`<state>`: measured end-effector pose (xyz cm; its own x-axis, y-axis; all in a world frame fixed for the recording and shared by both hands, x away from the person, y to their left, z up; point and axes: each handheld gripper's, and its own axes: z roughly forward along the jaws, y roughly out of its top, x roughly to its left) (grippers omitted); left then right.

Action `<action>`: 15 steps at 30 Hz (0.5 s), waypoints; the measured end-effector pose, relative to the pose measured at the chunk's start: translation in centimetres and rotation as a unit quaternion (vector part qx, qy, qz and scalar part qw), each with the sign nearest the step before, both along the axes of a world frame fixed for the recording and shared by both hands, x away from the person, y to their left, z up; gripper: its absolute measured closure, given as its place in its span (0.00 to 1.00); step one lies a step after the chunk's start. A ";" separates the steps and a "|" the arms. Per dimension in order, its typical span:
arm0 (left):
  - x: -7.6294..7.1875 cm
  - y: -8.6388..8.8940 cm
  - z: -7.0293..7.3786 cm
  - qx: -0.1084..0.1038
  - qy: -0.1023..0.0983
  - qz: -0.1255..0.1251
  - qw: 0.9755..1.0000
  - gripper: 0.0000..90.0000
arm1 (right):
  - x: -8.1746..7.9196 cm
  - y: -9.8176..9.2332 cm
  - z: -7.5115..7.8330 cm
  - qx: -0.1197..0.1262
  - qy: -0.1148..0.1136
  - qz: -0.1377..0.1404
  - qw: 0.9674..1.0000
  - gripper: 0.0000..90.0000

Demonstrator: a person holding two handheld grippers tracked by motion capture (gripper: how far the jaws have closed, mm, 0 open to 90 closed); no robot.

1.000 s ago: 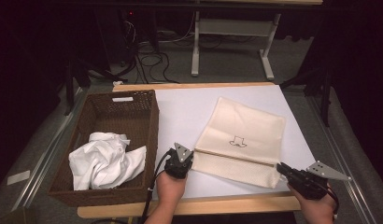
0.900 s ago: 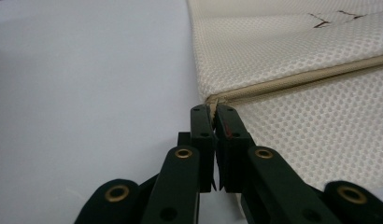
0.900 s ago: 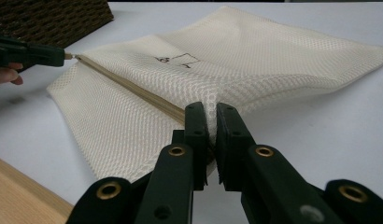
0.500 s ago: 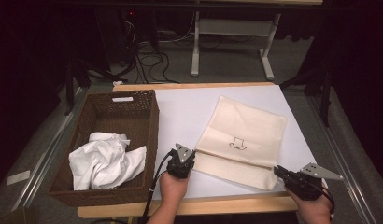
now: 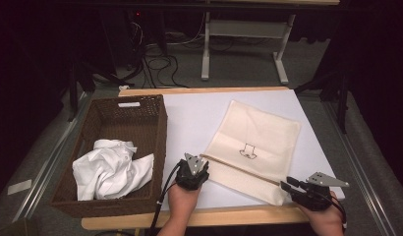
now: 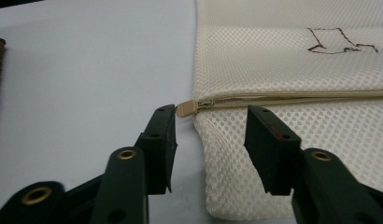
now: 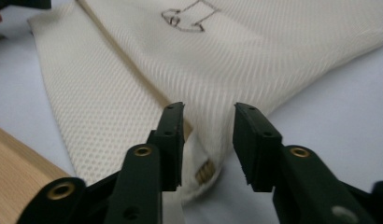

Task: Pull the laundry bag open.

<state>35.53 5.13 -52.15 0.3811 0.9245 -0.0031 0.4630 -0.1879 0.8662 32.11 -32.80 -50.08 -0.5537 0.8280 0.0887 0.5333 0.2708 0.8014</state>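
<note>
Both tools, the left tool (image 6: 210, 135) and right tool (image 7: 208, 140), have just been spreading, releasing the mesh laundry bag (image 5: 256, 147) flat on the bench (image 5: 189, 118), nothing being pinched

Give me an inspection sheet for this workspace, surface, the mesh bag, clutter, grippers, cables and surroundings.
Surface: white sheet on a wooden table, bare around the bag.
Job's things: cream mesh laundry bag lying flat, zipper closed along it, zipper pull at its left end; small line drawing on the bag.
Clutter: brown wicker basket at the table's left, holding crumpled white cloth.
Grippers: left gripper open, its jaws just opened, straddling the bag's corner by the zipper pull; right gripper open, its jaws just opened, over the bag's other zipper end.
Cables: gripper cable trailing from the left hand; black floor cables behind the table.
Surroundings: dark room, grey floor, white desk frame behind.
</note>
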 end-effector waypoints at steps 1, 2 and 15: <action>0.0 0.0 0.0 -0.003 0.000 0.001 1.000 0.56 | 0.0 -0.1 0.2 0.002 -0.006 -0.002 1.000 0.64; -0.1 0.0 0.0 -0.003 0.000 0.001 1.000 0.55 | 0.0 -0.3 0.3 0.009 -0.012 -0.005 1.000 0.61; -2.2 -0.2 1.6 -0.015 -0.016 -0.040 0.999 0.39 | 0.0 -1.2 1.8 0.032 -0.084 -0.013 0.996 0.22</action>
<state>33.29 4.90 -50.57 0.4544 0.8906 -0.0165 0.4201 -0.1979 0.8856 32.16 -33.95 -48.23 -0.5433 0.8380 0.0509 0.3974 0.2033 0.8949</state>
